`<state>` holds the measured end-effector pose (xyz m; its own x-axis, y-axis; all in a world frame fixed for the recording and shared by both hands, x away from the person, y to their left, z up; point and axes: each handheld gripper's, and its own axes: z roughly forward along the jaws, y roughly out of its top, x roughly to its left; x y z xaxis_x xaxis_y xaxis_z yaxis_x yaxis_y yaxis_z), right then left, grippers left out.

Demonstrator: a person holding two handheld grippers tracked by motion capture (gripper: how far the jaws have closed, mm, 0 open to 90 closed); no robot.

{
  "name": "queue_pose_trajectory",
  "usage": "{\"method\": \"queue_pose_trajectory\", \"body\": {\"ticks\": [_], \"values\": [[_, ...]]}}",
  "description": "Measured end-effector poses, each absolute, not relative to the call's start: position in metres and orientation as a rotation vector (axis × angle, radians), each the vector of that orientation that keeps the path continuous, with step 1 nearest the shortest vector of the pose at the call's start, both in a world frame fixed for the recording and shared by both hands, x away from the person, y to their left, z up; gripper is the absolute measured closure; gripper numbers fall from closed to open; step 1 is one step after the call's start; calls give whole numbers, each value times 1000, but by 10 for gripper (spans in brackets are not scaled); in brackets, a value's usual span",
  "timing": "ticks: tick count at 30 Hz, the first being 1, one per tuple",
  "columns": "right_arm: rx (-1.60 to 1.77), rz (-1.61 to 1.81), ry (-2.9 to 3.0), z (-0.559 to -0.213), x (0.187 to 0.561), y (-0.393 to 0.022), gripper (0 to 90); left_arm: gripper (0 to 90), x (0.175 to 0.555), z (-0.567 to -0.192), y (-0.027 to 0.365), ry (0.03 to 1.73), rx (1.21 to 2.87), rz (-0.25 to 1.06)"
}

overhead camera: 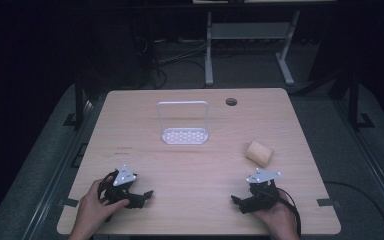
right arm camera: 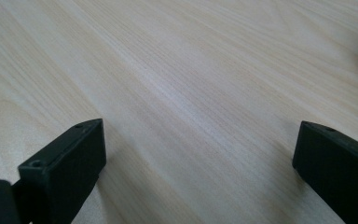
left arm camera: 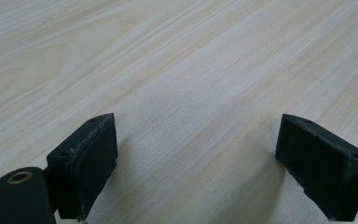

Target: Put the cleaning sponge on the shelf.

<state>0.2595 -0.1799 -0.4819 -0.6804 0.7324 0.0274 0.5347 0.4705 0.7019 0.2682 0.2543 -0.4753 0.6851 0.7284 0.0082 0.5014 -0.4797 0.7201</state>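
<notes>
The block [overhead camera: 259, 153] lies just beyond the right gripper [overhead camera: 241, 200], nearer it than the left gripper [overhead camera: 144, 197]; both sets of jaws spread wide, empty.

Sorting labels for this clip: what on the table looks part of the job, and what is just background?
Likely the job: tan block; white rack; left gripper and right gripper, both open.

Background: table with its cable hole; grey stand behind.
</notes>
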Motion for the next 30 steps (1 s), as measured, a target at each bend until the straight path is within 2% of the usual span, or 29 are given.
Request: {"method": "queue_pose_trajectory", "body": {"ticks": [30], "values": [[1034, 1014, 2484, -467, 256, -187, 28, 121, 268, -475, 254, 945, 2180, 410]]}}
